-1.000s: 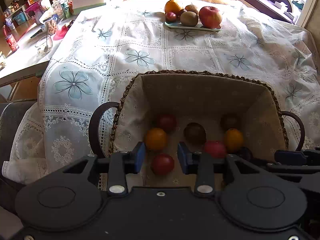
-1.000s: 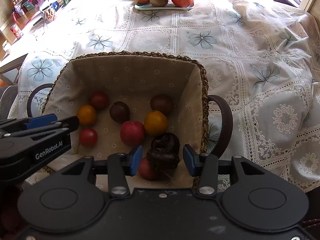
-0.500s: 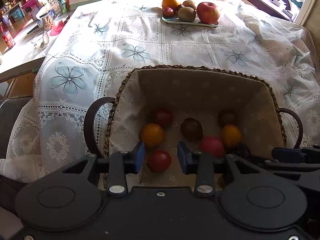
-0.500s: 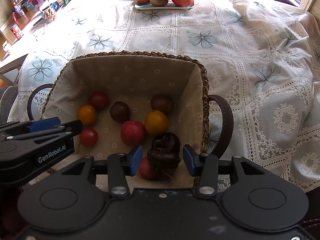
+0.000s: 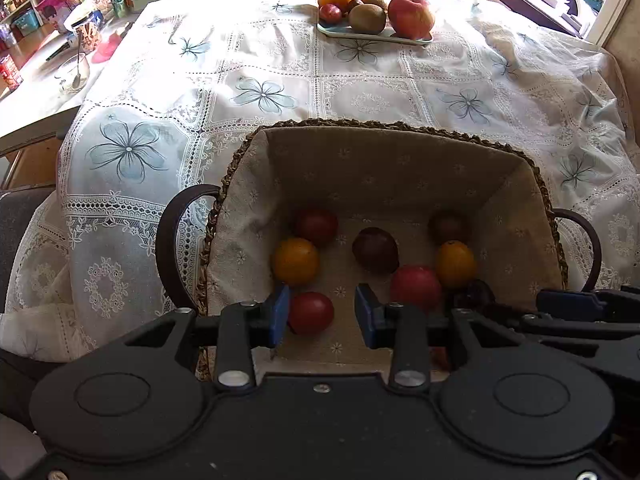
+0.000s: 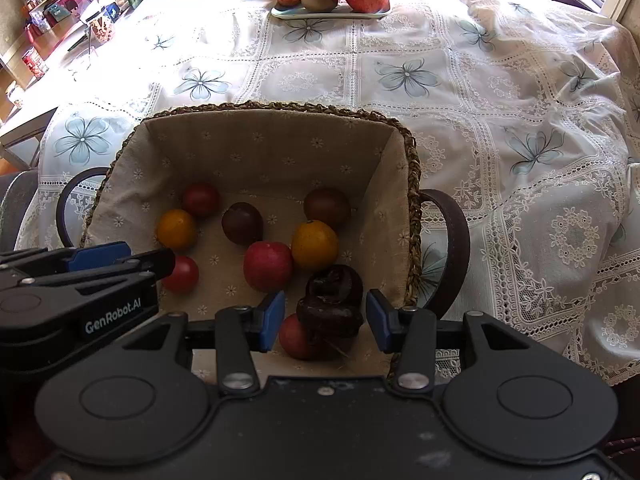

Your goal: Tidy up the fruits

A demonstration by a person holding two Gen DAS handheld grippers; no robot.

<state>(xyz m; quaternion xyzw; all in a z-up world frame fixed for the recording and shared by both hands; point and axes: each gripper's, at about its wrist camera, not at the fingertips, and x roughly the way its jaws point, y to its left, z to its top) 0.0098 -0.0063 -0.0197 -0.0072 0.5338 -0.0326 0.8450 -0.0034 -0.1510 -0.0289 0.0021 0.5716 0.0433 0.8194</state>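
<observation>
Both grippers hang over the lined basket (image 5: 384, 152) at frame centre. The left gripper (image 5: 322, 314) is spread, gripping nothing, a small red fruit (image 5: 311, 312) between its pads. Only the right view shows the right gripper (image 6: 326, 320), also released, framing a dark knobbly fruit (image 6: 332, 304). The fruit plate (image 6: 332, 10) sits top centre.

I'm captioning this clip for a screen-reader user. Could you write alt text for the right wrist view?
The open right gripper hangs over a lined wicker basket of small red, orange and dark fruits, its fingers either side of a dark knobbly fruit. The left gripper enters from the left edge. Farther off on the lace tablecloth, a plate holds more fruit.
</observation>
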